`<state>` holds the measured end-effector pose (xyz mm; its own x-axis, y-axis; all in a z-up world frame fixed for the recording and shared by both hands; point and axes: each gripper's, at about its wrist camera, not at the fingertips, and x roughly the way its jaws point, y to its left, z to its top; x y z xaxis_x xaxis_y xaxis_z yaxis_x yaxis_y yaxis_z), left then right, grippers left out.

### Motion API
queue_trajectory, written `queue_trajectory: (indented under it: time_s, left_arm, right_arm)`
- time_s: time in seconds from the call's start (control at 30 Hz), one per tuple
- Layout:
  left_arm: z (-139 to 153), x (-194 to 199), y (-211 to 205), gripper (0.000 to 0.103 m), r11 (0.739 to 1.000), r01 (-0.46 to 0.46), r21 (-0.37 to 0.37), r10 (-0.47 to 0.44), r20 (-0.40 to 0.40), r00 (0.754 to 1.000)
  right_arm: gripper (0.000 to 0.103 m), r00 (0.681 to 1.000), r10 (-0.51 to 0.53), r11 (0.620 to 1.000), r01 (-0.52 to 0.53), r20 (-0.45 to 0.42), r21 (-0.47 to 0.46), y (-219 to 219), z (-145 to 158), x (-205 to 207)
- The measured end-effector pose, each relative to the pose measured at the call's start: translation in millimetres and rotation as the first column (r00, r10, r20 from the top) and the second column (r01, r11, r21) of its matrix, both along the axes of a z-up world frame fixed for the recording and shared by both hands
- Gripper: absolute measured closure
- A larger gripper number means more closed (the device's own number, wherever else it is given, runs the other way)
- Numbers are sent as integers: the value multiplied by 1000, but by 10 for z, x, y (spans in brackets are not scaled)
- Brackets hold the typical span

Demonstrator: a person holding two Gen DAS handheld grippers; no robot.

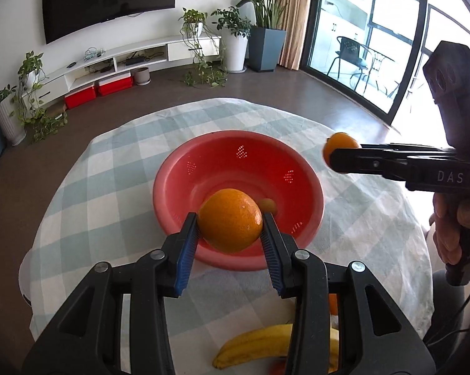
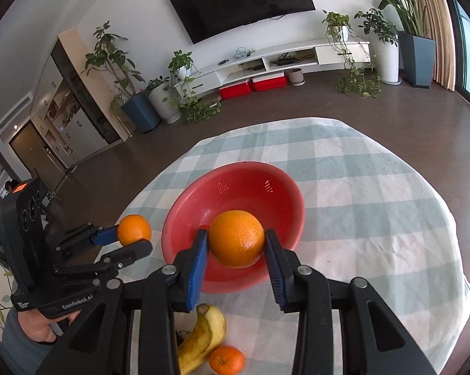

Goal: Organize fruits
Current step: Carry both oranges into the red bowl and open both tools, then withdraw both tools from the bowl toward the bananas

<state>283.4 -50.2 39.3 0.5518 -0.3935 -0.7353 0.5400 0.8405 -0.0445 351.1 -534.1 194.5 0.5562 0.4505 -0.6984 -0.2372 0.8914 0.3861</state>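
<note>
Above the near edge of the red bowl (image 1: pixel 235 168), I am holding 1 orange in each gripper. The left gripper (image 1: pixel 230 225) is clamping its fingers narrowly on a large orange (image 1: pixel 230 223), and the right gripper (image 2: pixel 236 240) is pinching another orange (image 2: pixel 236 239) the same way, with both fruits hanging over the bowl's near side or just short of it.

What I am worrying about is the pair arriving together. In the left view the right gripper is reaching in from the right of the bowl, in the right view the left one is coming from the bowl's left, so the 2 tools could knock if I am lowering both at once. The blue pads are gripping round skin only at 2 spots, so a bump could be rolling a fruit out onto the checked cloth (image 2: pixel 375 187). A small fruit (image 1: pixel 267 206) is already lying inside the bowl, and a drop from height could be striking it or bouncing out.

On my side of the bowl, a banana (image 2: pixel 203 337) and a small mandarin (image 2: pixel 227 359) are lying on the cloth, not yet collected. Nothing is blocking the bowl's mouth.
</note>
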Motion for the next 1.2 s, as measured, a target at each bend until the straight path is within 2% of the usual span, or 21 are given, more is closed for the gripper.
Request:
queue_trajectory:
  time_s: [0.2,0.27,0.47,0.57,0.93,1.07,1.2]
  left_arm:
    - [-394,222,-412,65,990,52,134,-48,-30,998]
    - [-499,267,-473,65,986,66,156,-60,-43,997]
    - [-697,336,-586,65,978,86,188,-74,-69,995]
    - [-732,363,-597,65,980,82,181,-70,-77,995]
    - [-771,411,-634,64,976,64,210,-52,-63,997]
    - [-733,388,-627,52,976,52,214,-42,-48,998]
    - [-699,345,-598,51,977,46,210,-37,-45,998]
  right_arm:
    - [64,997,13,998,-18,-81,-64,185,-370,424]
    - [64,995,14,997,-21,-95,-72,210,-464,504]
    - [64,990,38,994,-52,-135,-100,337,-658,633]
    - [64,988,34,992,-52,-151,-113,359,-733,666]
    - [64,988,36,988,-58,-152,-145,436,-748,684]
    - [63,988,35,987,-57,-149,-147,446,-724,686]
    - [63,989,27,989,-48,-143,-142,414,-670,662]
